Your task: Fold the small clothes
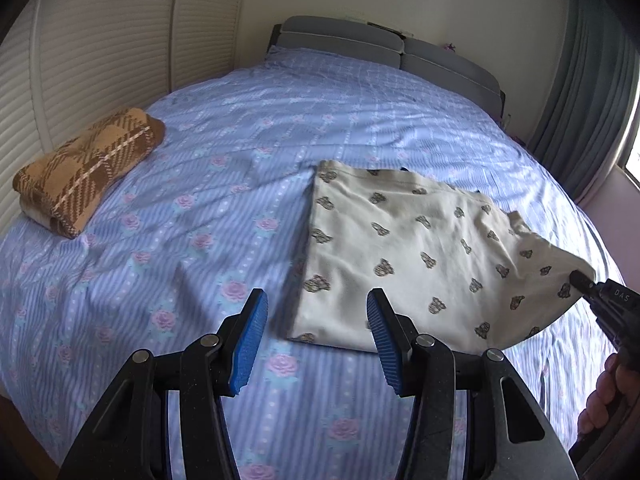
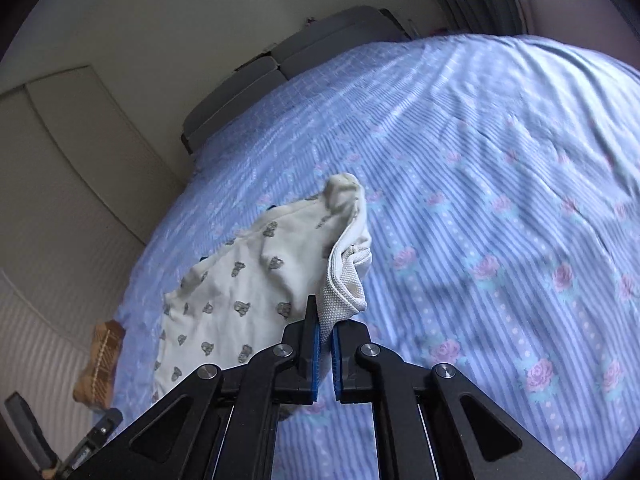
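A small cream garment [image 1: 404, 252] printed with grey figures lies on the blue floral bedsheet [image 1: 224, 184]. My right gripper [image 2: 326, 320] is shut on the garment [image 2: 248, 276] at its near right corner and lifts that corner off the bed; it shows in the left wrist view [image 1: 584, 282] at the right edge. My left gripper [image 1: 316, 316] is open and empty, hovering above the garment's near left corner. Its blue pads [image 1: 250, 340] are wide apart.
A folded brown plaid cloth [image 1: 88, 168] lies at the bed's left side, also seen in the right wrist view [image 2: 102, 360]. A grey headboard [image 1: 384, 46] stands at the far end. Louvred closet doors [image 1: 100, 40] are on the left, curtains [image 1: 584, 92] on the right.
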Demonstrator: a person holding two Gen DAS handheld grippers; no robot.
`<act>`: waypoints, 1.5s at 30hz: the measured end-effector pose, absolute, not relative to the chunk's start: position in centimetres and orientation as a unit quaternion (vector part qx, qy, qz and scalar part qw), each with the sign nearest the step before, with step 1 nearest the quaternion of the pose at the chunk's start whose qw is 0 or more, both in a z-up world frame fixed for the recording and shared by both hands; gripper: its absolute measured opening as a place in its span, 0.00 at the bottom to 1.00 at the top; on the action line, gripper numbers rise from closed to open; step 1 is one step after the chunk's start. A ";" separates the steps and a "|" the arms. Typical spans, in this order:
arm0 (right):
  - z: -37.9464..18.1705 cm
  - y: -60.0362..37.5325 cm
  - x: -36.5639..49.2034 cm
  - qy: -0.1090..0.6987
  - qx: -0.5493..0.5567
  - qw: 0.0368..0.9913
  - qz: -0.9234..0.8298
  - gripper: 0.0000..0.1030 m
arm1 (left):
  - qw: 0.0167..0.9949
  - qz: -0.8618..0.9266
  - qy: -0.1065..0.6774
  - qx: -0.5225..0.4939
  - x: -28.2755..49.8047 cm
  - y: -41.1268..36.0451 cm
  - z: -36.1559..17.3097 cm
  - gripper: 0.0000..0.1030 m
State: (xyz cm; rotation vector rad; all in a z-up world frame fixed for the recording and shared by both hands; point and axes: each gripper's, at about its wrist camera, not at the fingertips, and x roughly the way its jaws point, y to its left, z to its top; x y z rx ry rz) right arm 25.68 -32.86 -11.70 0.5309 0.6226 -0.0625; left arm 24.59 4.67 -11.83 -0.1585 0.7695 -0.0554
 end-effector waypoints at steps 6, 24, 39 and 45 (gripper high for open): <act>-8.0 -23.6 29.3 0.287 0.136 0.948 0.008 0.06 | 0.927 0.001 0.362 -0.095 23.9 9.6 -10.6 0.50; -16.6 -1.7 26.8 0.370 -0.161 0.898 0.177 0.06 | 0.913 0.047 0.375 -0.152 22.2 19.1 -13.5 0.51; -13.9 -9.5 24.0 0.319 -0.030 0.939 0.125 0.60 | 0.912 -0.083 0.390 -0.100 27.0 13.6 -12.8 0.51; -13.5 -16.5 24.9 0.318 0.031 0.948 0.008 0.60 | 0.900 -0.163 0.394 -0.088 34.2 9.1 -11.8 0.50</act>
